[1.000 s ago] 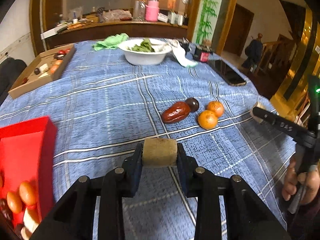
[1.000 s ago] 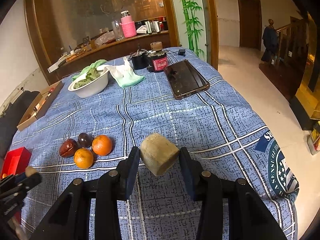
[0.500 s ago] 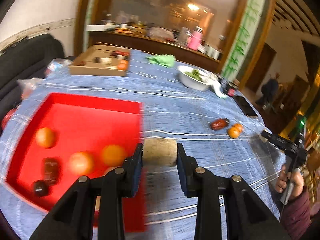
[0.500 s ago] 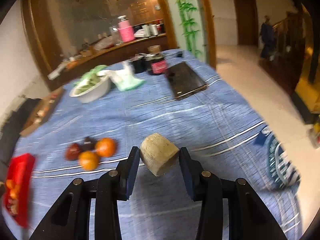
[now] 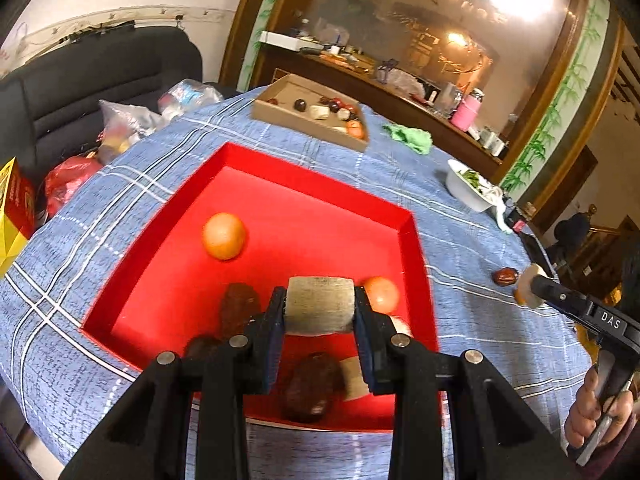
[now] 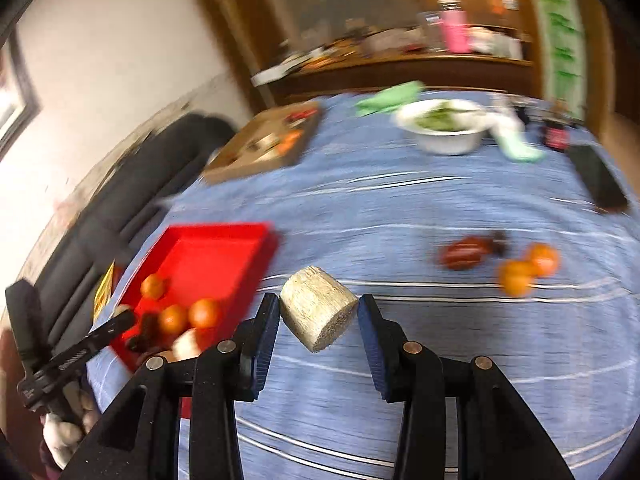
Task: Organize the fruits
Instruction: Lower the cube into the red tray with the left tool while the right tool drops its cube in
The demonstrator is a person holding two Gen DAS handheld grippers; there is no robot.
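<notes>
Fruit sorting, partly done.
Left tongs (image 5: 320, 312) and right tongs (image 6: 318, 316) each clench a tan chunk; red tray (image 5: 304, 184) holds several fruits; four (image 6: 516, 266) remain on the table (image 6: 400, 208).

A red tray (image 5: 412, 236) lies flat on the table, holding two oranges (image 5: 223, 236), dark dates (image 5: 239, 307) and a pale chunk. Two more oranges (image 6: 516, 278) and a dark date (image 6: 464, 255) lie together on the cloth, well apart from the tray.
</notes>
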